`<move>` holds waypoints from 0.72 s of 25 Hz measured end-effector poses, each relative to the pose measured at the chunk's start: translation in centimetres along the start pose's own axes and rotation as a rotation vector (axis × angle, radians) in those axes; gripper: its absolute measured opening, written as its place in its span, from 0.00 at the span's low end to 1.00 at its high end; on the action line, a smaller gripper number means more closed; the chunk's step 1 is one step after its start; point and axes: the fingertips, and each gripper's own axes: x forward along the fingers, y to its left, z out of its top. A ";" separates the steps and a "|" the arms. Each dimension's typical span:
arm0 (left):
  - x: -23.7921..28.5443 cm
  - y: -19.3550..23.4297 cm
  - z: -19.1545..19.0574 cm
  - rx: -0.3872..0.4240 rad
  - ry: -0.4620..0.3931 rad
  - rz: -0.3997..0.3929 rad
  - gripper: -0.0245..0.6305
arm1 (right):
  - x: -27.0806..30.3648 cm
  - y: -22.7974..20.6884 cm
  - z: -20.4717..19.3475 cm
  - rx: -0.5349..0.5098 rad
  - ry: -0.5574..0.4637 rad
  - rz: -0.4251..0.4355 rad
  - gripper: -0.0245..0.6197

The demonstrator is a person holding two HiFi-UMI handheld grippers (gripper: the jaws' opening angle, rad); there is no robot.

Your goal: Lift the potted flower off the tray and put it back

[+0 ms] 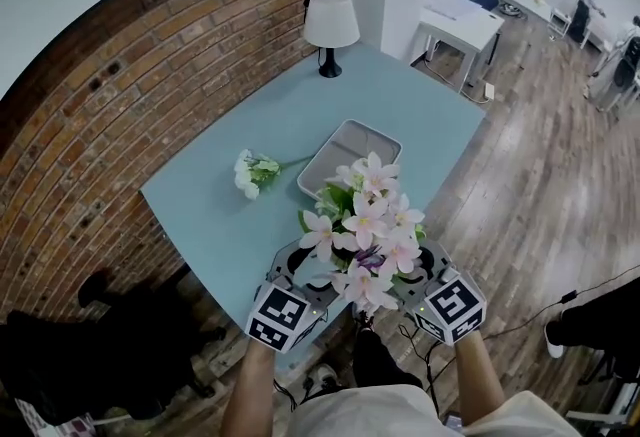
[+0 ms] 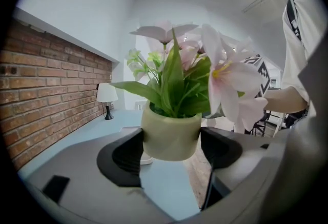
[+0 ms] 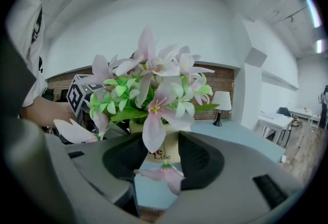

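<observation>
Two grey plastic grippers, left gripper (image 2: 171, 152) and right gripper (image 3: 163, 159), black pads (image 2: 128, 154) inside, each with a cube (image 1: 278, 317) of black-and-white square markers; person wears white short-sleeved shirt (image 1: 420, 415), dark strap (image 2: 292, 13).

The tray (image 1: 350, 157) lies open from above on the worktop (image 1: 420, 115), with bare surface to its right and beyond it. A loose flower sprig (image 1: 256, 172) lies just left of the tray and narrows that side. The table lamp (image 1: 330, 25) stands at the far corner, well apart. The brick wall (image 1: 120, 105) runs along the worktop's left edge. Blooms of the potted flower (image 1: 368, 225) overhang the tray's near end.
</observation>
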 end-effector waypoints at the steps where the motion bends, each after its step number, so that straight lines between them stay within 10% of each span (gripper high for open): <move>1: -0.1 0.0 0.2 -0.006 -0.004 -0.003 0.62 | -0.1 0.1 0.2 0.000 -0.002 -0.003 0.33; 18: -3.0 -0.7 3.1 0.009 -0.033 -0.032 0.61 | -2.2 2.1 3.7 -0.011 -0.025 -0.061 0.32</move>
